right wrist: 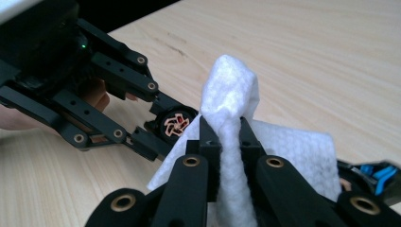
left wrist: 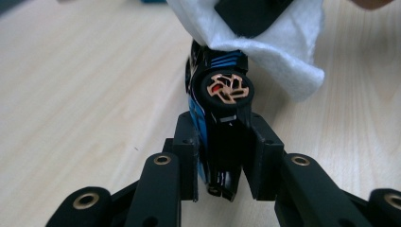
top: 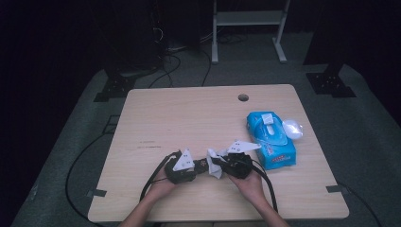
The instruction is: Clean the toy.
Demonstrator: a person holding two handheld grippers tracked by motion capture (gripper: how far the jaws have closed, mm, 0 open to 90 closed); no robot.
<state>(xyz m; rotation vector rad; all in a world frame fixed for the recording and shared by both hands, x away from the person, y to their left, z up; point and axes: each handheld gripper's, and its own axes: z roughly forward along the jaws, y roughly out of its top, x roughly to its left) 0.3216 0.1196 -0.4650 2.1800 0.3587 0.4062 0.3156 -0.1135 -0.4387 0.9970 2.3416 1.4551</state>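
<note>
Gripping a small black and blue toy car between its two black jaws, the left gripper is clenched on the car's body, with one wheel, a black tyre around a copper-coloured spoked hub, standing up just above the jaw tips in the left gripper view. The car sticks out beyond the jaws toward the right gripper, and its far end goes under a white wipe that hangs over it from above.

The right gripper is clamped on that wipe: in the right gripper view a bunched fold of the white cloth rises between its jaws and above them, and the rest spreads out to the right and below. Just past the wipe's left edge the same copper-hubbed wheel shows, held in the jaws of the left gripper, so the wipe lies against the car.

In the high view the two grippers meet tip to tip at the near middle of the wooden table, the left gripper and the right gripper with the wipe between them, each held in one of the person's hands. To the right of the right gripper, near it, lies a blue pack of wipes with its flap open, and a crumpled white wipe rests against the pack's far right side.
</note>
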